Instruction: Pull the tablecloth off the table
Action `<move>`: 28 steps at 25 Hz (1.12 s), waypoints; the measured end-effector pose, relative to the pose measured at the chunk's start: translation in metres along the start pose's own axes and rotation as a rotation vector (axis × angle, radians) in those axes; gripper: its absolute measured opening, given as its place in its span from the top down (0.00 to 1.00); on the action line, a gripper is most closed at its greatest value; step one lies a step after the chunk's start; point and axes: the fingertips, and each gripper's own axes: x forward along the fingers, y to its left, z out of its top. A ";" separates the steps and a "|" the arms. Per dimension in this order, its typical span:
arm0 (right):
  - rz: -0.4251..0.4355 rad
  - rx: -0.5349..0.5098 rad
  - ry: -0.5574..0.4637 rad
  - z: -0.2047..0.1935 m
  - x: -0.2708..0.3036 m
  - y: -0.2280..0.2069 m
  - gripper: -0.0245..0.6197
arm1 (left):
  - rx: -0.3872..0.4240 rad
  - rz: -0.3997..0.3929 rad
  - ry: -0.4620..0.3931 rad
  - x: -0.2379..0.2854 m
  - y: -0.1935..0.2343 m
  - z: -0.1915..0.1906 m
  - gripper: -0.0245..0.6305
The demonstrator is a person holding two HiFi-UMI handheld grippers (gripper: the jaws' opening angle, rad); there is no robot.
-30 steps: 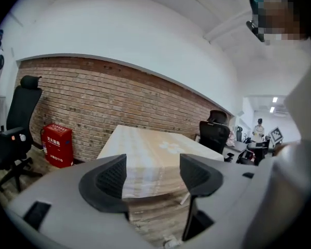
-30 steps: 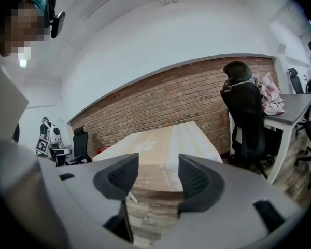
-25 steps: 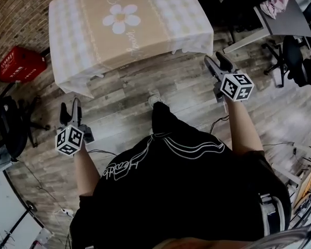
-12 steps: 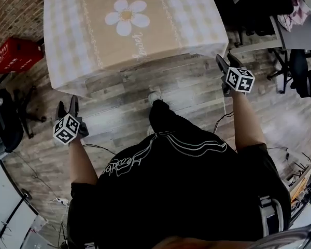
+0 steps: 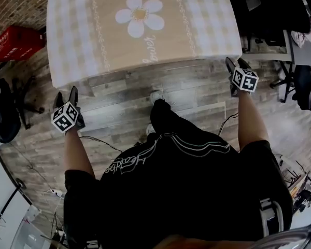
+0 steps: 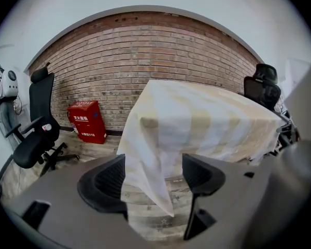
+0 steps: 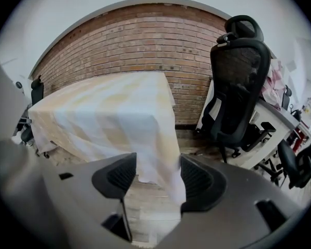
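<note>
A beige checked tablecloth [image 5: 140, 30] with a white daisy covers the table, and its edges hang down all round. My left gripper [image 5: 65, 95] is just below the near-left corner. My right gripper [image 5: 235, 62] is at the near-right corner. In the left gripper view the jaws of the left gripper [image 6: 153, 178] are opening. The hanging corner [image 6: 158, 191] shows in the gap, and the pads do not press on it. In the right gripper view the right gripper [image 7: 155, 178] is also opening. The other corner [image 7: 168, 175] hangs close by its right pad, ungripped.
A red crate [image 5: 15, 43] stands by the brick wall [image 6: 145, 51] left of the table. A black office chair [image 5: 2, 113] is at the far left. Another chair [image 7: 238, 87] and a grey desk [image 5: 306, 51] stand at the right. Cables [image 5: 93, 144] cross the wood floor.
The person has stepped closer to the table. Both grippers have moved forward to the cloth's two near corners.
</note>
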 end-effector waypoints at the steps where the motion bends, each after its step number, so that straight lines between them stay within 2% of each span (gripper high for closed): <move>1: -0.002 -0.013 0.005 0.001 0.004 -0.001 0.61 | 0.006 0.006 0.005 0.004 0.002 0.001 0.46; 7: -0.022 -0.041 0.047 -0.001 0.021 -0.004 0.61 | -0.012 -0.005 0.027 0.025 0.005 0.006 0.47; 8: -0.024 -0.047 0.051 -0.001 0.023 -0.003 0.61 | -0.016 -0.003 0.029 0.026 0.005 0.005 0.49; 10: -0.022 -0.055 0.054 -0.001 0.027 -0.001 0.61 | -0.016 0.007 0.032 0.027 0.007 0.005 0.60; 12: -0.025 -0.058 0.060 -0.001 0.030 -0.001 0.62 | -0.024 0.005 0.036 0.027 0.007 0.004 0.64; 14: -0.037 -0.061 0.066 -0.002 0.031 -0.003 0.70 | -0.040 -0.006 0.040 0.026 0.007 0.003 0.66; 18: -0.056 -0.052 0.062 -0.002 0.032 -0.004 0.83 | -0.057 0.000 0.047 0.025 0.010 0.000 0.80; 21: -0.069 -0.059 0.061 -0.005 0.032 -0.004 0.91 | -0.041 0.018 0.060 0.024 0.010 -0.004 0.91; 28: -0.070 -0.054 0.050 -0.013 0.026 -0.003 0.96 | -0.027 0.042 0.068 0.020 0.008 -0.007 0.95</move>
